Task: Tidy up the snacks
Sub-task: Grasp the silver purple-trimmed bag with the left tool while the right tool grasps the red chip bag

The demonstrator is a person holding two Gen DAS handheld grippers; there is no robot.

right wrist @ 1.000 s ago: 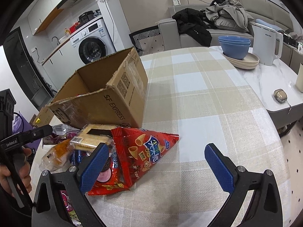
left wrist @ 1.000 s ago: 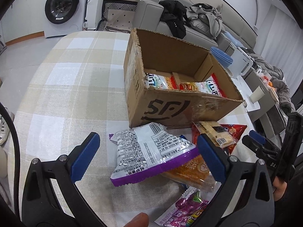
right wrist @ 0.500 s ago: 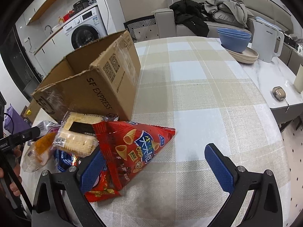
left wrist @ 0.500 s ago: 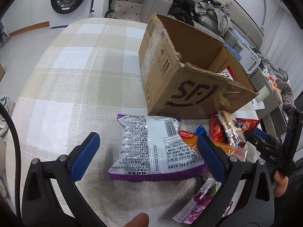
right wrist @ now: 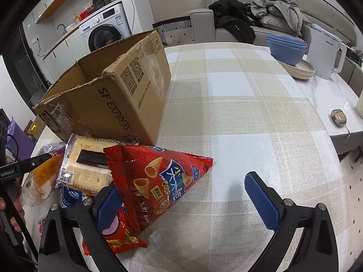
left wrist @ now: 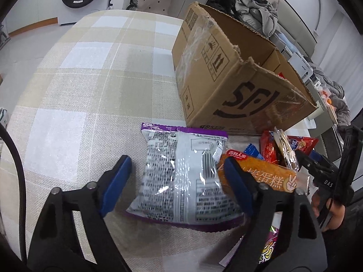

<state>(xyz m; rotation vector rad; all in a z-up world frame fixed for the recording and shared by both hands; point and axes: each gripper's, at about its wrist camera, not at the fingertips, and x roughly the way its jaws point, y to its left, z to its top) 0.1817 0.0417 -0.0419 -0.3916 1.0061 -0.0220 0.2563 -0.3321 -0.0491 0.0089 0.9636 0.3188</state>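
A silver snack bag with purple edges [left wrist: 181, 176] lies on the checked tablecloth in front of the open cardboard box [left wrist: 226, 86]. My left gripper [left wrist: 177, 172] hangs low over this bag with its jaws closing; the bag sits between the blue pads, which stand just clear of it. An orange cake pack [left wrist: 267, 176] lies under the right finger. My right gripper [right wrist: 185, 204] is open around a red cone-snack bag [right wrist: 158, 181], its left pad over the bag's edge. A cracker pack [right wrist: 86, 167] leans on the pile beside the box [right wrist: 109, 104].
More packets lie in the pile: a blue one [left wrist: 253, 150], a red one [left wrist: 268, 147], a purple candy bag [left wrist: 270, 249]. Blue bowls [right wrist: 287, 45] on plates and a white kettle [right wrist: 324, 52] stand at the table's far right. A sofa with clothes is behind.
My left gripper has sunk toward the silver bag and its jaws have narrowed around it. The right gripper has come slightly closer to the red bag and stays wide.
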